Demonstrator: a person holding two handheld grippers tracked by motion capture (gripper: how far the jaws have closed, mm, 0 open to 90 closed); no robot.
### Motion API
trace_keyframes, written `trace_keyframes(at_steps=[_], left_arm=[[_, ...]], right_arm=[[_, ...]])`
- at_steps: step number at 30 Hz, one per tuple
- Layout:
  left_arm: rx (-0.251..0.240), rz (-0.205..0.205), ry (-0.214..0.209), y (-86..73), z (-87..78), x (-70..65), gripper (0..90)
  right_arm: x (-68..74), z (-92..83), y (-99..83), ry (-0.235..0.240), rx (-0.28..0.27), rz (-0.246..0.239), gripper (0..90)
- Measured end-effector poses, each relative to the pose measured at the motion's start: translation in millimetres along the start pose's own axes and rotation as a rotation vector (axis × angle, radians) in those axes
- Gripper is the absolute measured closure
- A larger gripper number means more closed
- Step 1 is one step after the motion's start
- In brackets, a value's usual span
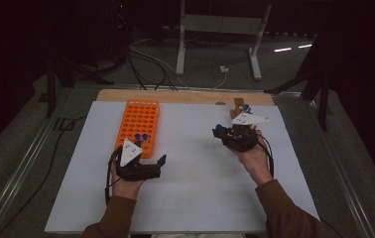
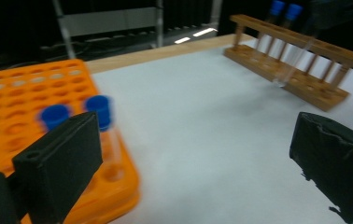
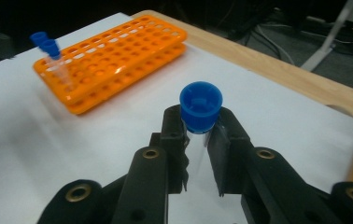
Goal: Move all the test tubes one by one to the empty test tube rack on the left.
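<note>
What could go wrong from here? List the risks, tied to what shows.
1. The right claw pinches the blue-capped tube just below its cap; the clear body is smooth, so it may slip or swing.
2. The orange rack already holds two capped tubes at its near end; lowering a third beside them could knock them.
3. The open left claw sits close to that rack end and could crowd the approach.

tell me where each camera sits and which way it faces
High view: above the person's side, looking forward and down on the table; both forearms, left gripper, right gripper.
Left gripper view: rides on it, facing the wooden rack; open jaws.
Right gripper view: faces the orange rack; jaws grip a blue-capped tube.
All share the orange rack.
</note>
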State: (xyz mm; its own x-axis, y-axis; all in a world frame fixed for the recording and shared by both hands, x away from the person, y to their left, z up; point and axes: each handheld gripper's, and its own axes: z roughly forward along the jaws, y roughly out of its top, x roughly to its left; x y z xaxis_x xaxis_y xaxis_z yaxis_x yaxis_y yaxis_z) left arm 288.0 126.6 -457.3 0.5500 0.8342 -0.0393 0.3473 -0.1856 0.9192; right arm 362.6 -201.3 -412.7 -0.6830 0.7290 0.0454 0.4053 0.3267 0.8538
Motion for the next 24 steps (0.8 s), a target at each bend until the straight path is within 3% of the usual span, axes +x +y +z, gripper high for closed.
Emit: trace_keyframes(at_steps=[7,11,24], left_arm=[[0.046,0.047,-0.068,9.3,22.9,-18.0,5.6],[0.041,0.059,-0.102,14.9,34.2,-28.9,8.8],[0.019,0.135,-0.16,21.1,51.5,-50.4,57.6]], right_arm=[[17.7,5.7,3.6,0.06,0.013,-0.011,77.1],[29.7,10.5,6.6,0.096,0.015,-0.019,77.0],[59.7,20.7,11.5,0.17,0.022,-0.054,77.0]])
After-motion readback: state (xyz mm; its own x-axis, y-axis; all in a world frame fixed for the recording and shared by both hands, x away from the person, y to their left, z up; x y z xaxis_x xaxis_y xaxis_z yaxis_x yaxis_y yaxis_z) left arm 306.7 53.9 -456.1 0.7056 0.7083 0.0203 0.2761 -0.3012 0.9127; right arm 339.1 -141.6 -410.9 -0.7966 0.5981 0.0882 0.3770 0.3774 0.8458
